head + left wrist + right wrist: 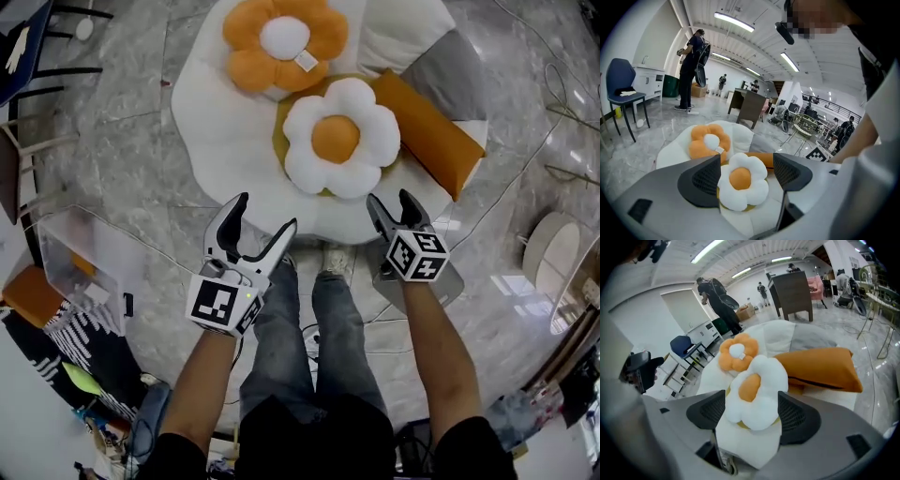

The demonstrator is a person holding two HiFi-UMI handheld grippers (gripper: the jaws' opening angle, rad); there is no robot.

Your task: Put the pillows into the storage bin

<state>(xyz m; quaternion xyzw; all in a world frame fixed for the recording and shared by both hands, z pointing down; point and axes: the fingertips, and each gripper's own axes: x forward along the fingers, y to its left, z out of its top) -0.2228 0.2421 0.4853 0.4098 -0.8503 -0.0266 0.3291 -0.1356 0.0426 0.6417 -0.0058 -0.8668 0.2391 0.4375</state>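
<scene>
on the cushion (pixel 220 141), orange pillow (pixel 427 131) lies diagonally

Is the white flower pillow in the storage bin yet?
Out. The white flower pillow lies with the others on the white cushion, apart from the clear bin.

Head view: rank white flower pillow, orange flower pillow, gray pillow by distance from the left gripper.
From the left gripper:
1. white flower pillow, just ahead and to the right.
2. orange flower pillow, farther back.
3. gray pillow, far right side.
</scene>
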